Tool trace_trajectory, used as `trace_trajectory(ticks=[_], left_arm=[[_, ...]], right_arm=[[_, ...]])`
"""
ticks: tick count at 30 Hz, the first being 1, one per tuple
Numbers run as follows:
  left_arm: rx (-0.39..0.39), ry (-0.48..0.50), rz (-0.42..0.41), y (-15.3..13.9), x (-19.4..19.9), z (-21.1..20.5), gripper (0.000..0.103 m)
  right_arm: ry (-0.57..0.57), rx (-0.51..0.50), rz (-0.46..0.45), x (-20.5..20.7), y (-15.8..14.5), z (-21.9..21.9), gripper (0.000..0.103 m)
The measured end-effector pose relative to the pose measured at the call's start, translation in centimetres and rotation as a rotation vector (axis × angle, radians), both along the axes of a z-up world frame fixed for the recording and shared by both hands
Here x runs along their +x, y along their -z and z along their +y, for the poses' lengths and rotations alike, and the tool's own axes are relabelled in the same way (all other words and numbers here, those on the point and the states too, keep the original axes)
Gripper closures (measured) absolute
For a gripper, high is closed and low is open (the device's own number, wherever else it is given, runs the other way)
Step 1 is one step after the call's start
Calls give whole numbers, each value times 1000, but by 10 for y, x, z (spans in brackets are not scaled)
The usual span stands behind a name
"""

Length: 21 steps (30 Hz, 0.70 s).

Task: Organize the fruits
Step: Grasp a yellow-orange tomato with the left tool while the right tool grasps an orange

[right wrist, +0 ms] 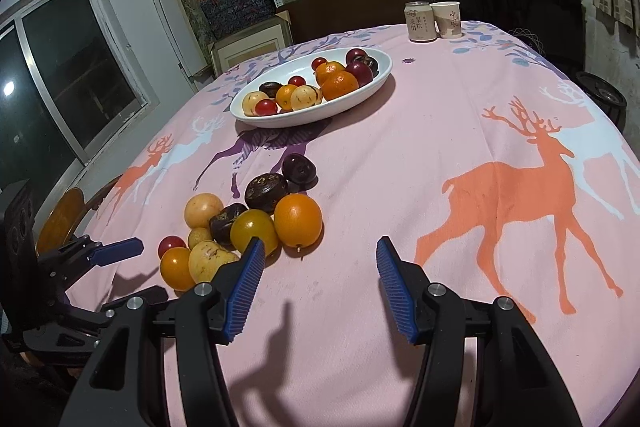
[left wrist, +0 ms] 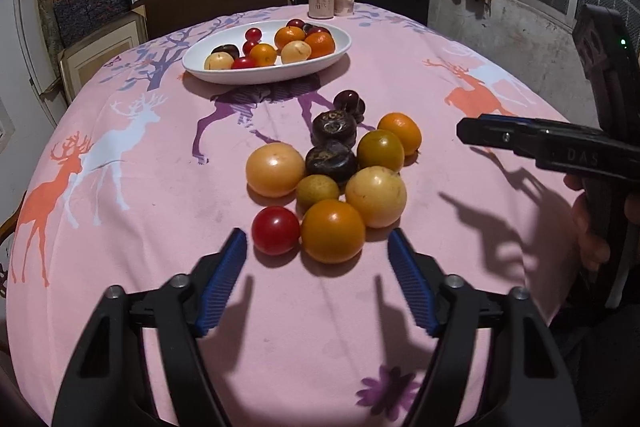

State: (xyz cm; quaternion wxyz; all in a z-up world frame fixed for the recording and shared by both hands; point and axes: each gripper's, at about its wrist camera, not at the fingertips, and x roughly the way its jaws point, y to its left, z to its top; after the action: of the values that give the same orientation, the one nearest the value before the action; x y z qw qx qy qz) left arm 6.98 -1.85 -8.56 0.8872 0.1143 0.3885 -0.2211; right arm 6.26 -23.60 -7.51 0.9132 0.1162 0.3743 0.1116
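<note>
The left tongs (left wrist: 316,247) gape wide and hold nothing, their blue tips just short of an orange fruit (left wrist: 333,230) and a red one (left wrist: 275,230) at the near edge of the loose fruit pile (left wrist: 340,163). The right tongs (right wrist: 320,255) are also spread wide and empty, to the right of that pile. Farther off on the pink tabletop (left wrist: 140,211) sits a white oval dish (left wrist: 224,71) of fruit, with a can (left wrist: 321,1) and a paper cup (left wrist: 344,0) at the far edge.

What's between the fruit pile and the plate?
Only bare tablecloth between pile and plate, clearest in the left wrist view.
</note>
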Motion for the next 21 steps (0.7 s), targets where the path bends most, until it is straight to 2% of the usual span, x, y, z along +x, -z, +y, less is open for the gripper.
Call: trace_trajectory(ticks=[1, 7, 10, 13, 21], left_arm=[[9, 7, 12, 3, 2, -4, 68], [-15, 15, 31, 8, 4, -9, 67], [1, 27, 24, 11, 6, -15, 65], [5, 12, 53, 18, 14, -19, 62], [-39, -11, 45, 13, 16, -9, 65]], right_arm=[[2, 1, 1, -1, 0, -1, 45], [16, 14, 6, -3, 3, -7, 45], [16, 27, 18, -3, 7, -9, 45], [11, 30, 18, -3, 8, -8, 45], [8, 19, 23, -5, 10, -12, 45]])
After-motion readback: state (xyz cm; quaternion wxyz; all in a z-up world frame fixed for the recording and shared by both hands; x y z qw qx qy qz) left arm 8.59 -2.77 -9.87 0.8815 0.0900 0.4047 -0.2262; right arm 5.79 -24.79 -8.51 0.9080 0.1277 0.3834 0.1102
